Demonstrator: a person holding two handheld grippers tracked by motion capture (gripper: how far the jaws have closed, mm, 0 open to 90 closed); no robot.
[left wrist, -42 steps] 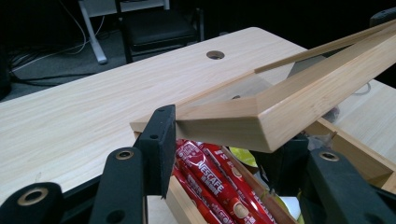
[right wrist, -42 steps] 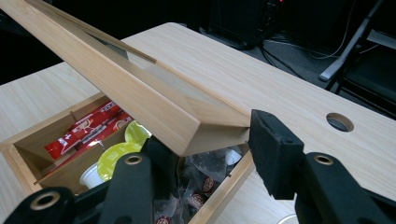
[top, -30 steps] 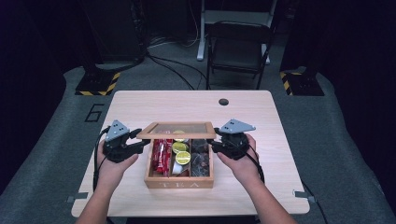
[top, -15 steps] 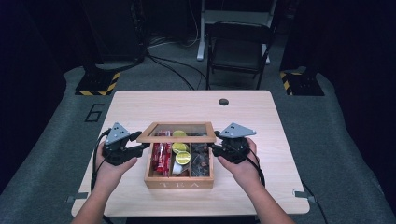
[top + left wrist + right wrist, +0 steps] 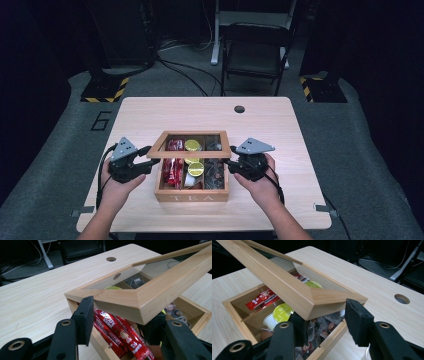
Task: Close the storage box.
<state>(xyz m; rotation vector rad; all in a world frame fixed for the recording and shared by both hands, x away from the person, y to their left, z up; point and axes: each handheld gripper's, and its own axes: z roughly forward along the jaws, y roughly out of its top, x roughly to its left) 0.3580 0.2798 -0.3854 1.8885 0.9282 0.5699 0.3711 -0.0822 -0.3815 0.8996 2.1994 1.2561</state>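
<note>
Lid (image 5: 190, 144), a wooden frame with a clear pane, raised at its front edge and tilted above the box (image 5: 191, 191), hinged side toward the far end of the bench (image 5: 280, 130). Box marked TEA on its front wall, sitting near the bench's near edge, midway between the two hands.

Left front corner of lid (image 5: 120, 300) caught between the jaws of the left gripper (image 5: 150, 161): one pad against the corner's face, the other tucked beneath the frame, grasping the lid. Right front corner (image 5: 329, 301) sitting between the jaws of the right gripper (image 5: 229, 163): one jaw under the frame and touching it, the other pad standing just off the corner's tip with a sliver of gap, so not clamped there.

Inside the box: red sachets (image 5: 117, 332) in the left compartment, yellow-topped cups (image 5: 193, 157) in the middle, dark wrapped packets (image 5: 324, 332) in the right.

Round hole (image 5: 239, 109) in the bench toward its far edge. Black chair (image 5: 255, 55) on the floor beyond the bench.
</note>
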